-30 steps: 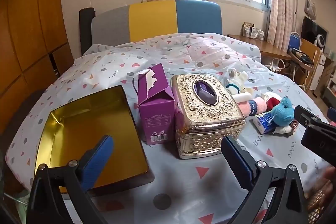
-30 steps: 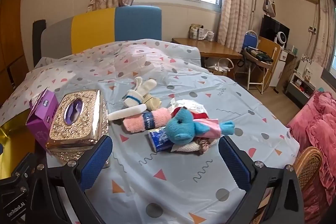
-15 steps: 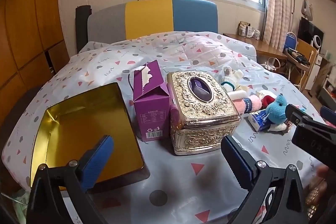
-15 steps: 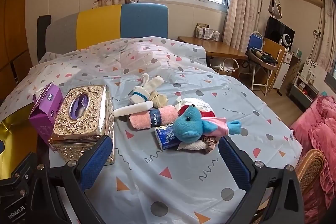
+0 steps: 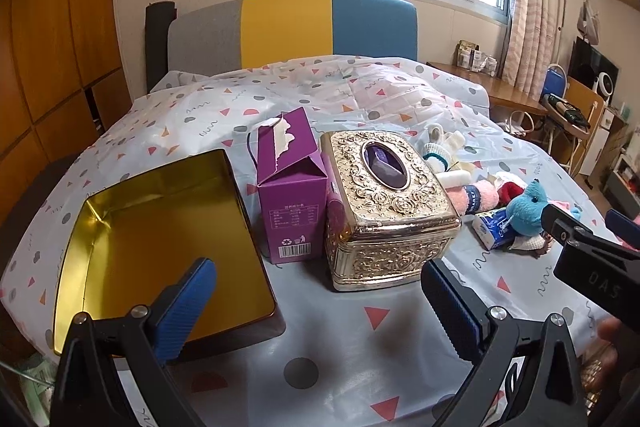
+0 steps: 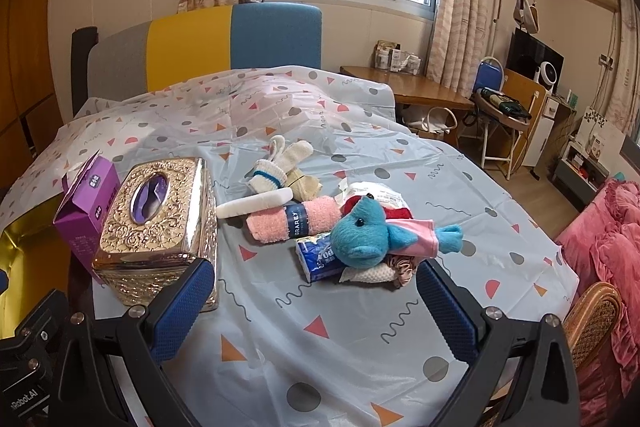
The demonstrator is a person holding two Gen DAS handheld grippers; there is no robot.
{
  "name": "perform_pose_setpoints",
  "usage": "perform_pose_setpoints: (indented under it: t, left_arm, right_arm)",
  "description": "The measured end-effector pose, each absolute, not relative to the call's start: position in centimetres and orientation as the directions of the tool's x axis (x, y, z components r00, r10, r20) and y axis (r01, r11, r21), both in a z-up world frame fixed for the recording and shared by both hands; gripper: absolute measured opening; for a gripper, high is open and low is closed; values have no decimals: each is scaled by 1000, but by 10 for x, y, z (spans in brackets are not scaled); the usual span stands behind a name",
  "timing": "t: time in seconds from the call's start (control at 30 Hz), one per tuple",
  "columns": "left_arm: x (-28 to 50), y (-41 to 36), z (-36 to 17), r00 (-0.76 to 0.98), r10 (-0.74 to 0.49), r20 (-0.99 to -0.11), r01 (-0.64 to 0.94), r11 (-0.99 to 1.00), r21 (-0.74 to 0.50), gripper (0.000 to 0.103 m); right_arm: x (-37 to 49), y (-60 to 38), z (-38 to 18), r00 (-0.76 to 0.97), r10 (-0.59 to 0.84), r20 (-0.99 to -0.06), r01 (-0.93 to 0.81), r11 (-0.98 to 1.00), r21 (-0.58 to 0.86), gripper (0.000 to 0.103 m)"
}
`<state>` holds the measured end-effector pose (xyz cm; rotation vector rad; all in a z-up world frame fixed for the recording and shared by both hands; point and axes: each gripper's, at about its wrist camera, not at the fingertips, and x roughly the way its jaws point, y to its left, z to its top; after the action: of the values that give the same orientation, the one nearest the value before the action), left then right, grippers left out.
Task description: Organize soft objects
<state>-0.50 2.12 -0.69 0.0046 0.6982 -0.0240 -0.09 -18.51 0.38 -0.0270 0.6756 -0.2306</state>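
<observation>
A pile of soft things lies on the patterned cloth: a blue plush toy (image 6: pixel 366 233), a rolled pink towel (image 6: pixel 294 219), white gloves (image 6: pixel 280 163), a blue tissue pack (image 6: pixel 320 259). The plush toy also shows in the left wrist view (image 5: pixel 526 205). An empty gold tin (image 5: pixel 160 231) sits at the left. My left gripper (image 5: pixel 316 311) is open and empty, in front of the tin and the ornate tissue box (image 5: pixel 380 203). My right gripper (image 6: pixel 316 311) is open and empty, just short of the pile.
A purple carton (image 5: pixel 290 187) stands between the tin and the ornate box. The right gripper's body (image 5: pixel 592 267) reaches into the left wrist view. A wicker chair (image 6: pixel 592 319) and pink bedding (image 6: pixel 612 243) are at the right. A headboard (image 6: pixel 200 47) stands behind.
Both grippers have pulled back and risen slightly; objects look a little farther away. Nothing on the cloth has moved. Both grippers stay open.
</observation>
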Motion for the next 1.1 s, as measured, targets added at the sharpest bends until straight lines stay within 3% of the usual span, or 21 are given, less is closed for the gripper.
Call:
perform_pose_setpoints:
  t: [1.1]
  left_arm:
    - [-11, 24, -6, 766, -38, -641, 34, 999, -19, 103]
  right_arm:
    - [0, -190, 11, 764, -226, -604, 208, 973, -102, 103]
